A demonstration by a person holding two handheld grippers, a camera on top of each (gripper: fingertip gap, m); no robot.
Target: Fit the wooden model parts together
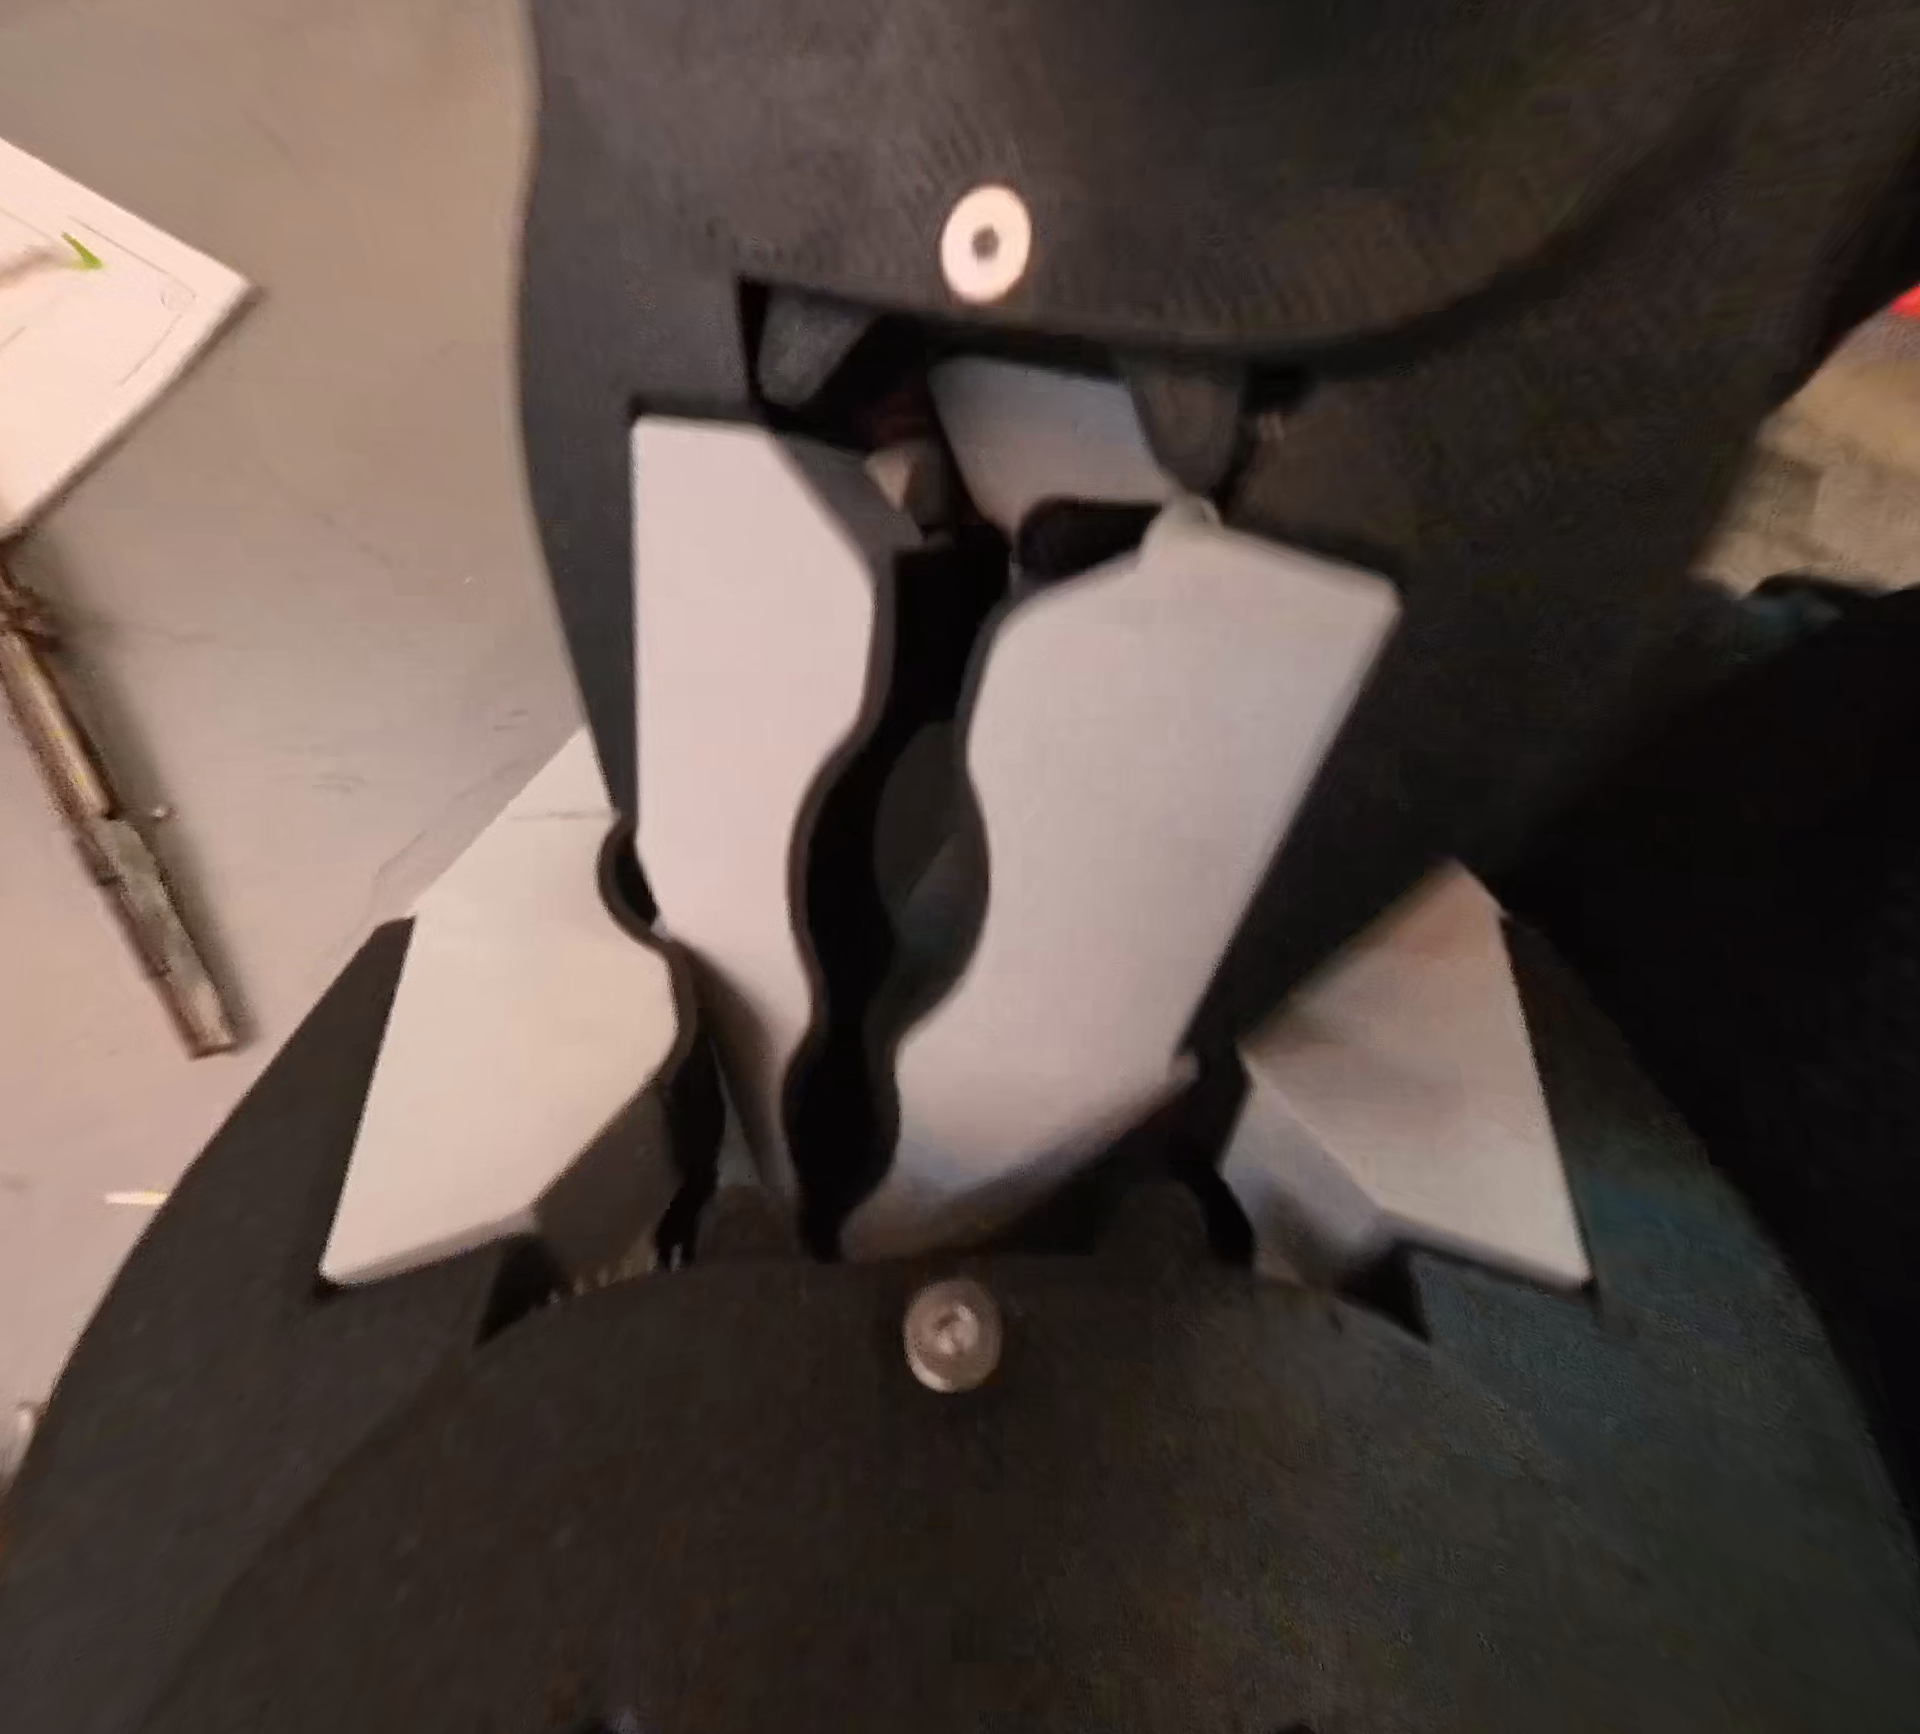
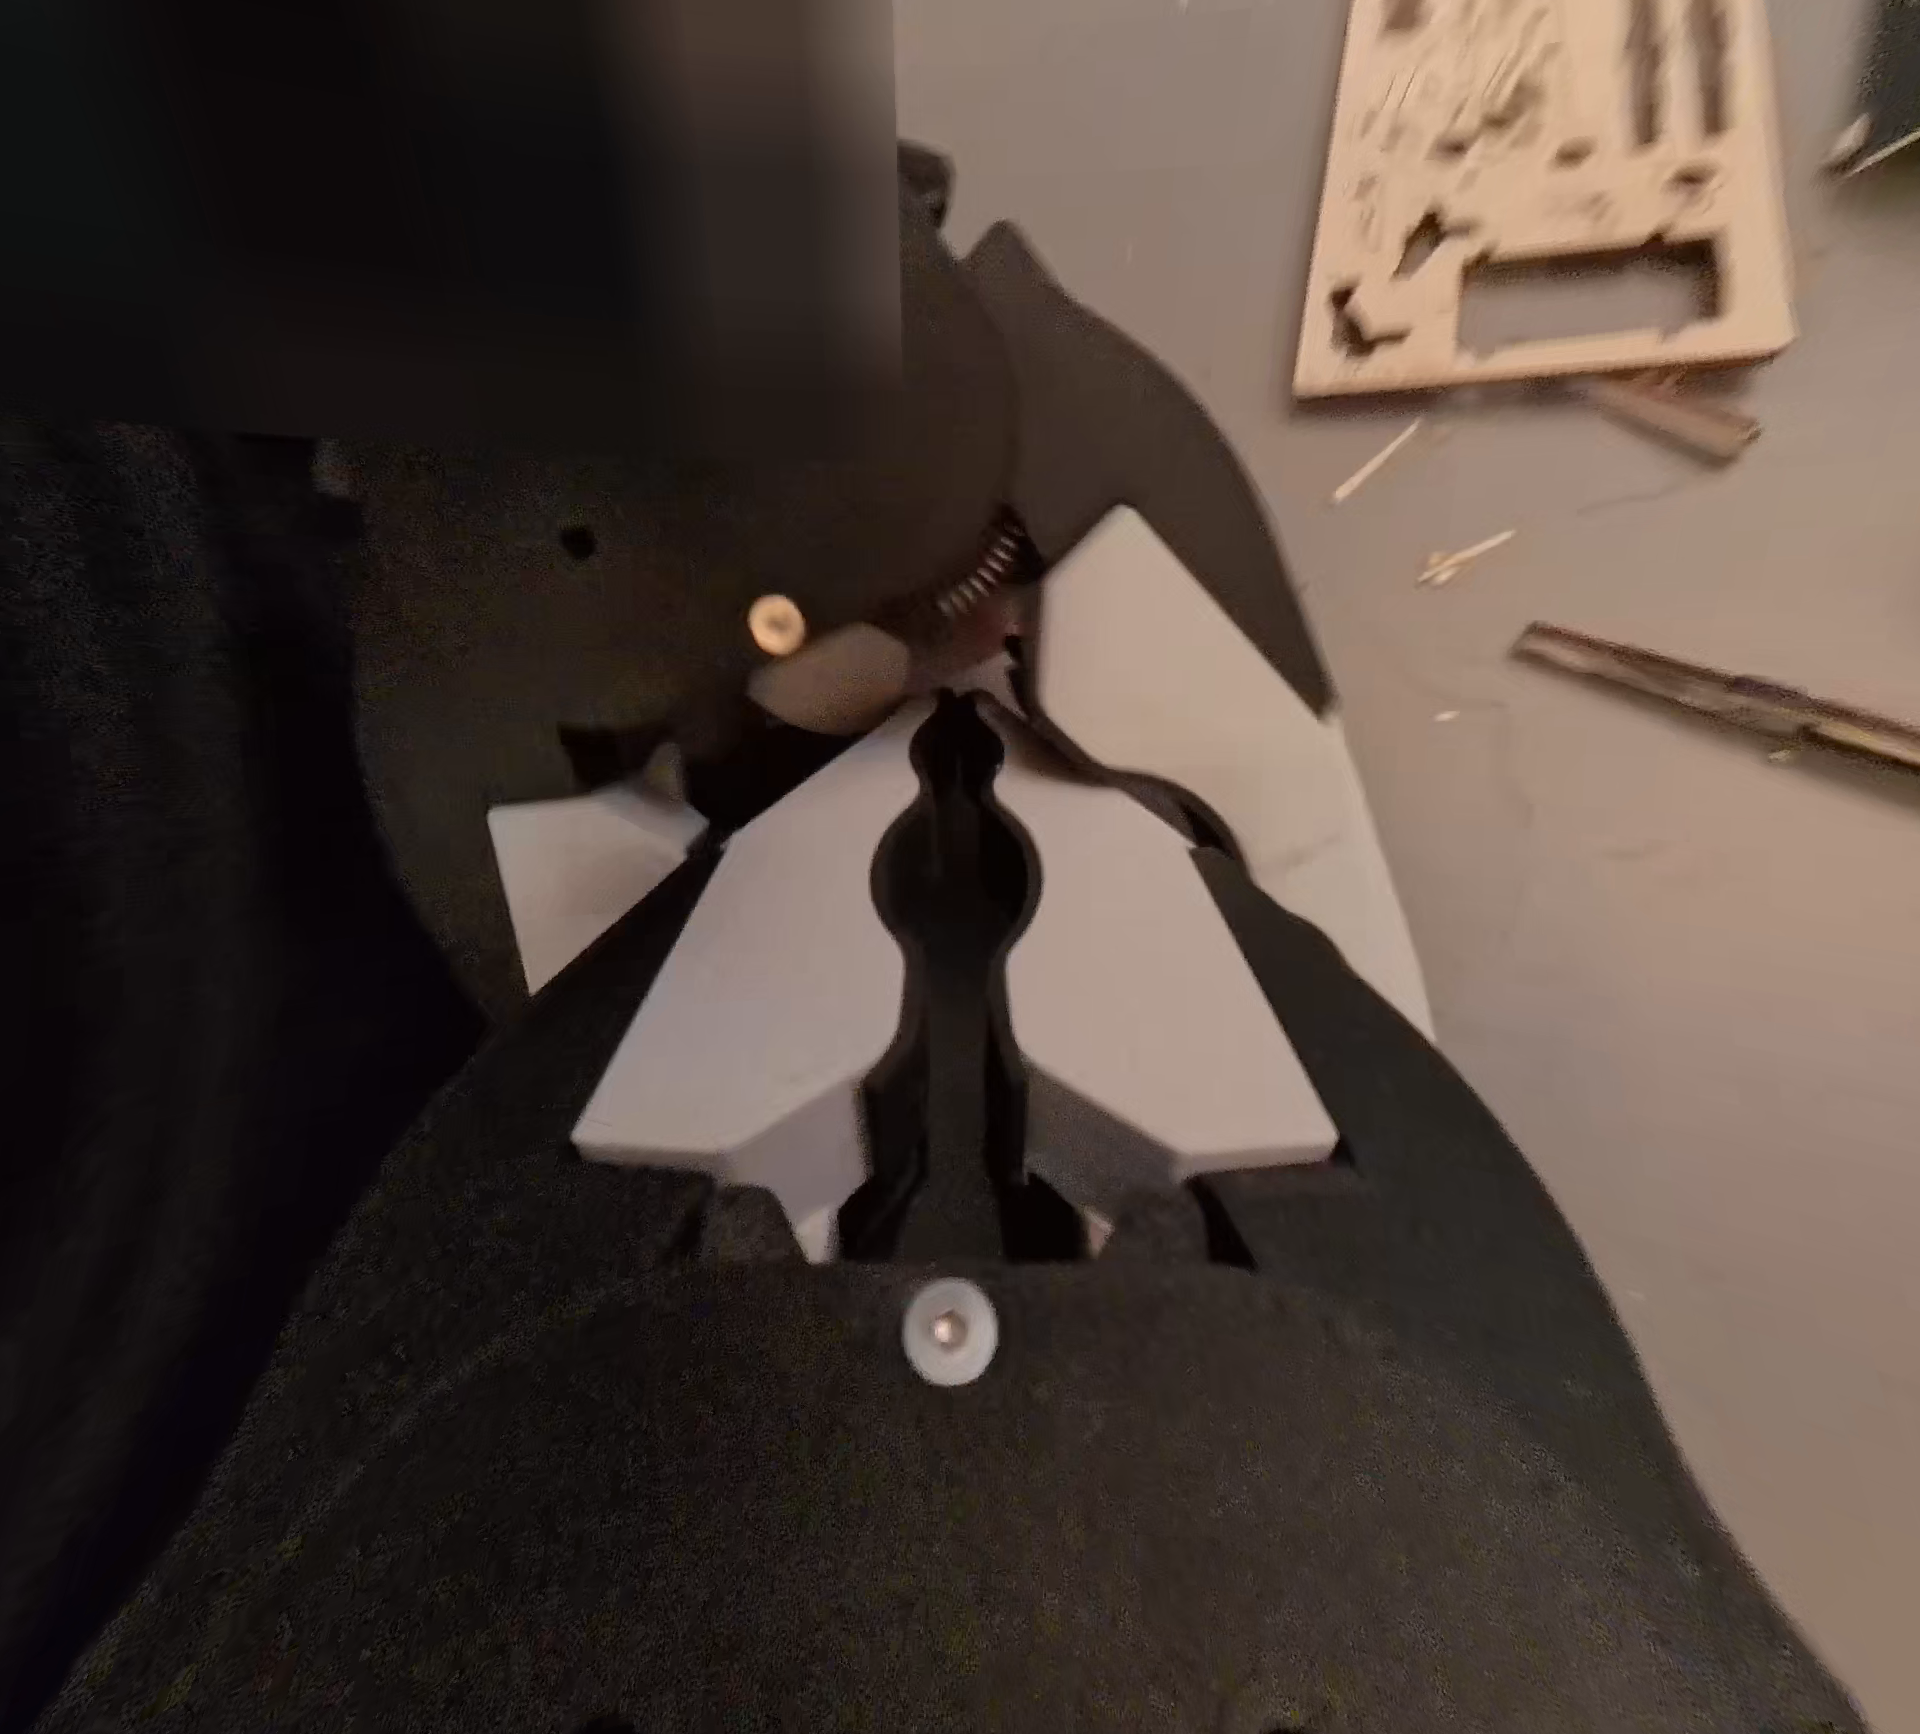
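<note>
In the left wrist view my left gripper (image 1: 1018, 863) is open, its white fingers (image 1: 468, 1113) spread wide. My right gripper (image 1: 831, 1217) comes in from above, pointing between them. In the right wrist view my right gripper (image 2: 956, 713) has its white fingers (image 2: 748, 988) closed tip to tip, close to the left gripper's body (image 2: 623, 624). No wooden part shows in either gripper. A wooden parts sheet (image 2: 1538, 157) with several cut-outs lies flat on the grey table (image 2: 1558, 1061) at the upper right. Both views are blurred.
Wooden strips (image 2: 1714, 708) and small splinters (image 2: 1465, 557) lie below the sheet. A white paper sheet (image 1: 94, 334) and a long strip (image 1: 114, 811) lie at the left in the left wrist view. A dark sleeve (image 1: 1714, 801) is at the right. My right fingertips sit around 9 cm from my left ones.
</note>
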